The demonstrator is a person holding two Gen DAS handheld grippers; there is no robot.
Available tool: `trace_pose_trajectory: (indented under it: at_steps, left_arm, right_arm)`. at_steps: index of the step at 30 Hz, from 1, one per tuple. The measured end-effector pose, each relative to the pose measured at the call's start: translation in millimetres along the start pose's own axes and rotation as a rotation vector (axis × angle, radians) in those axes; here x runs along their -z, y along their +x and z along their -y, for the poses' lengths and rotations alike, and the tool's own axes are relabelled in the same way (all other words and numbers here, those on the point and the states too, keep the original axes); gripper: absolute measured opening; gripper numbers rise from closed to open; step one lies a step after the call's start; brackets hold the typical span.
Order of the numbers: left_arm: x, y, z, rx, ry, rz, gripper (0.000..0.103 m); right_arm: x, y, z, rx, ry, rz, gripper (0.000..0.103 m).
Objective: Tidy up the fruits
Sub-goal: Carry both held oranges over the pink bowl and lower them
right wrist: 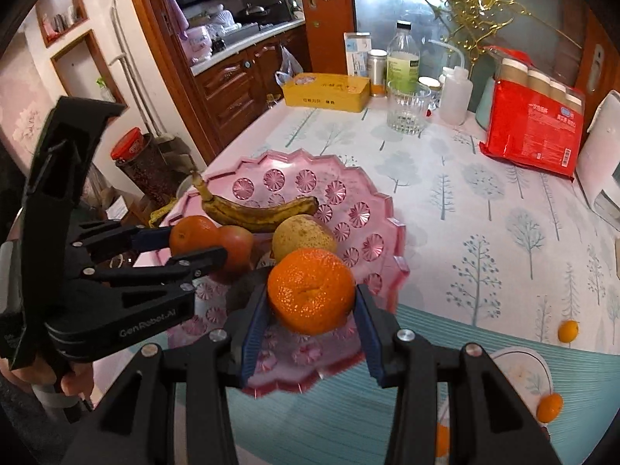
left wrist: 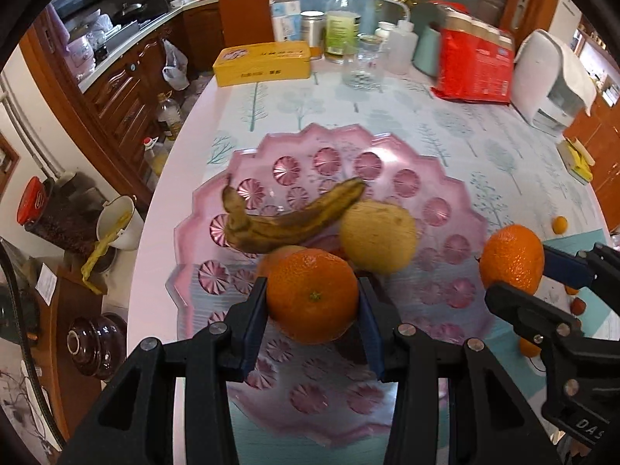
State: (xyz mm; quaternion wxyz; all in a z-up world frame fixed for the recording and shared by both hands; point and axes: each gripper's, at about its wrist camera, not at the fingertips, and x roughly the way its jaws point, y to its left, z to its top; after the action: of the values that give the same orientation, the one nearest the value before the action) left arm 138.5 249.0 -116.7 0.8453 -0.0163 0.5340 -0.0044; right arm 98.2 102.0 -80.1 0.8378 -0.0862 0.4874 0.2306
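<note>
A pink scalloped glass fruit plate (left wrist: pixel 457 178) (right wrist: pixel 383 209) holds a browned banana (left wrist: pixel 294 221) (right wrist: pixel 255 209), a yellow pear (left wrist: pixel 379 236) (right wrist: pixel 302 228) and a reddish fruit (right wrist: pixel 238 244). My left gripper (left wrist: pixel 313 298) (right wrist: pixel 182 244) is shut on an orange (left wrist: pixel 313 296) (right wrist: pixel 192 234) above the plate's near side. My right gripper (right wrist: pixel 312 296) (left wrist: pixel 515 267) is shut on another orange (right wrist: pixel 312 290) (left wrist: pixel 511 259) above the plate's right front edge.
Small kumquats (right wrist: pixel 567 329) (right wrist: pixel 549 407) (left wrist: pixel 559 224) lie on the tablecloth to the right. At the back stand a yellow tin (left wrist: pixel 263 62), a glass (right wrist: pixel 407 110), bottles (right wrist: pixel 403 60), a red package (right wrist: pixel 534 124) and a white appliance (left wrist: pixel 550 77). The table's left edge drops to floor clutter.
</note>
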Motion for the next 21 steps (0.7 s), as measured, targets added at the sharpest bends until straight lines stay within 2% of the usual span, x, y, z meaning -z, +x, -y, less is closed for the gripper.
trace_pose_trajectory:
  at_steps: [6, 15, 16, 18, 20, 21]
  left_arm:
    - [-5, 25, -11, 0.015, -0.007, -0.028, 0.043]
    - [-14, 32, 4, -0.042, 0.064, 0.008, 0.044]
    - [-14, 32, 5, -0.042, 0.062, 0.006, 0.045]
    - [-14, 33, 5, -0.019, 0.053, -0.004, 0.057]
    - [-14, 31, 5, -0.003, 0.038, -0.003, 0.07]
    - [-13, 30, 6, -0.009, 0.036, 0.002, 0.07]
  right_arm:
    - [-4, 31, -4, 0.039, 0.01, -0.053, 0.045]
    - [-3, 57, -4, 0.073, -0.008, -0.127, 0.046]
    - [-2, 57, -4, 0.072, -0.012, -0.132, 0.046]
    - [-2, 57, -5, 0.07, -0.014, -0.13, 0.048]
    - [-2, 55, -6, 0.081, -0.016, -0.12, 0.057]
    - [-2, 54, -6, 0.084, -0.014, -0.114, 0.058]
